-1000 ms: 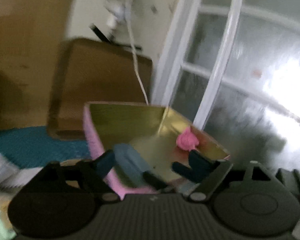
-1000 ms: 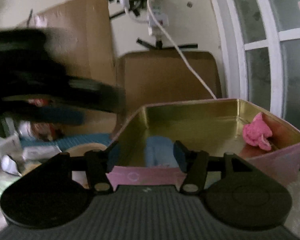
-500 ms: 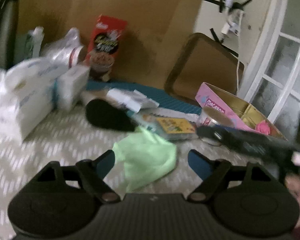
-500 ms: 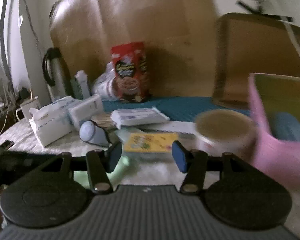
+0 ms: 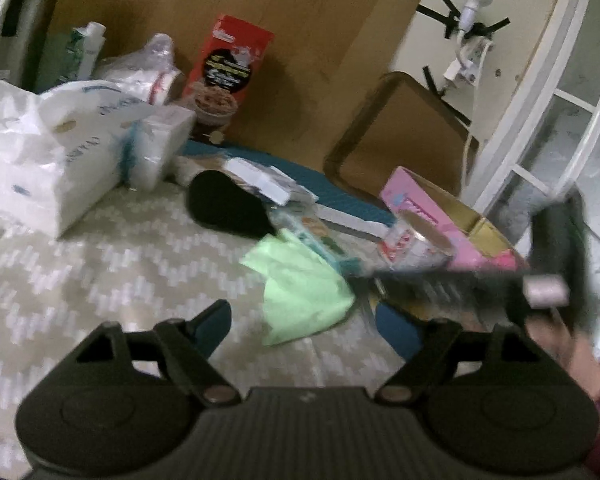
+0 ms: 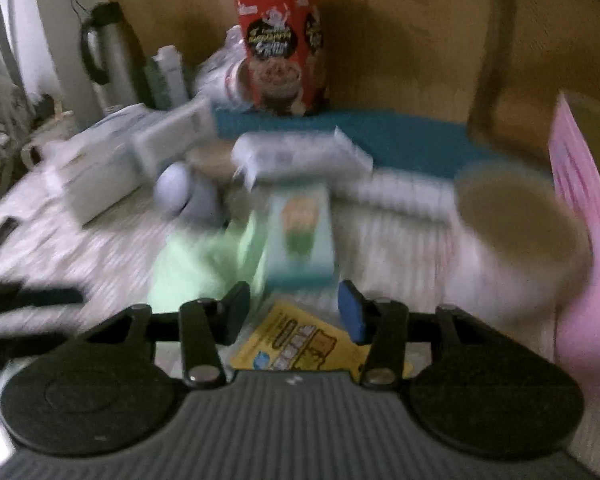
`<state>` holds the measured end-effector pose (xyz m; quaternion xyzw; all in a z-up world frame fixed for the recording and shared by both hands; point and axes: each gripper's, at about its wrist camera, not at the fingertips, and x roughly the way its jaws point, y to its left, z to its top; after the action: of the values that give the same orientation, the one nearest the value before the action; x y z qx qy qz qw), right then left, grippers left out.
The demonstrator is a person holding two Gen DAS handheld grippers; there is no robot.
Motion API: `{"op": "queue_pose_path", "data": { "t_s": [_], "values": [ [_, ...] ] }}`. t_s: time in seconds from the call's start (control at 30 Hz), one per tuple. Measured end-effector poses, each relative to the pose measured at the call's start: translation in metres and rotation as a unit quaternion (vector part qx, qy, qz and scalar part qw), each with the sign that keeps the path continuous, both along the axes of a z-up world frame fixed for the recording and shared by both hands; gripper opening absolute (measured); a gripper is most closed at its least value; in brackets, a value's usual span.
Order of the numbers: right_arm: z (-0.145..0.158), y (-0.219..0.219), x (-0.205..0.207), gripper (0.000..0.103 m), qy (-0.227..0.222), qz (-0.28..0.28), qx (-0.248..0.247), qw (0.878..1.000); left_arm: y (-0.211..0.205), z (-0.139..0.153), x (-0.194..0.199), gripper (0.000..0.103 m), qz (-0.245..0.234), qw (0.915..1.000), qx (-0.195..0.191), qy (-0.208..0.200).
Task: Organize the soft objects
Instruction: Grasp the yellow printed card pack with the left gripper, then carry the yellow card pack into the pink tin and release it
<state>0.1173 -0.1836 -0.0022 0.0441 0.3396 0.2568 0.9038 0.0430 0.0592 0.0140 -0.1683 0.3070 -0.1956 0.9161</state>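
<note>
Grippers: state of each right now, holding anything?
Left gripper: jaws open, empty, with the green cloth lying ahead.
Right gripper: jaws closing, nothing between them, above a yellow booklet.

red cereal box (image 5: 228,80) upright at cardboard backdrop | tissue pack (image 5: 48,160) left | paper cup (image 6: 516,220) beside pink tin (image 5: 432,216)

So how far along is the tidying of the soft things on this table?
Early, it seems. Something pink already lies in the pink box; what it is cannot be told. Nothing is in hand: the left gripper is open and empty, and the right gripper is closing on nothing. Left to do: the green cloth and the dark soft piece lie loose on the table.
</note>
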Motion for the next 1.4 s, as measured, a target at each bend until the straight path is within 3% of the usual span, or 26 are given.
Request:
{"op": "queue_pose_path", "data": {
  "t_s": [0.1,0.13,0.23,0.47,0.63,0.73,0.77,0.9,1.03,1.1,1.4],
  "values": [
    [0.003,-0.032,-0.049,0.056,-0.053,-0.032,0.045,0.997,-0.012,0.004,0.0,0.082,-0.021,0.9997,-0.011,0.001],
    [0.004,-0.043,-0.063,0.064,-0.07,-0.051,0.055,0.995,-0.018,0.006,0.0,0.082,-0.031,0.9994,-0.013,-0.001],
    [-0.002,-0.065,-0.093,0.071,-0.093,-0.065,0.071,0.991,-0.035,0.01,-0.001,0.082,-0.062,0.9979,-0.016,0.002],
    [-0.02,-0.059,-0.113,0.08,-0.1,-0.028,0.012,0.995,-0.071,0.006,0.004,0.082,-0.102,0.9944,-0.002,0.028],
    [-0.022,-0.05,-0.105,0.08,-0.108,-0.018,-0.013,0.994,-0.095,0.002,0.016,0.084,-0.111,0.9927,0.024,0.041],
    [-0.027,-0.04,-0.096,0.075,-0.092,0.002,-0.025,0.995,-0.107,-0.007,0.025,0.085,-0.107,0.9921,0.035,0.056],
    [-0.027,-0.035,-0.098,0.065,-0.103,0.004,-0.035,0.994,-0.111,-0.008,0.024,0.084,-0.107,0.9925,0.04,0.045],
    [-0.025,-0.032,-0.102,0.062,-0.112,-0.016,-0.034,0.993,-0.126,-0.007,0.016,0.078,-0.102,0.9907,0.085,0.032],
    [-0.019,-0.043,-0.122,0.058,-0.144,-0.044,-0.02,0.988,-0.12,0.01,0.013,0.074,-0.108,0.9926,0.05,0.021],
    [-0.011,-0.049,-0.128,0.058,-0.171,-0.067,-0.032,0.983,-0.13,0.022,0.013,0.075,-0.121,0.9914,0.05,0.003],
    [0.024,-0.117,-0.115,0.058,-0.248,-0.201,-0.05,0.946,-0.23,0.083,0.043,0.075,-0.198,0.9712,0.073,-0.111]
  ]
}}
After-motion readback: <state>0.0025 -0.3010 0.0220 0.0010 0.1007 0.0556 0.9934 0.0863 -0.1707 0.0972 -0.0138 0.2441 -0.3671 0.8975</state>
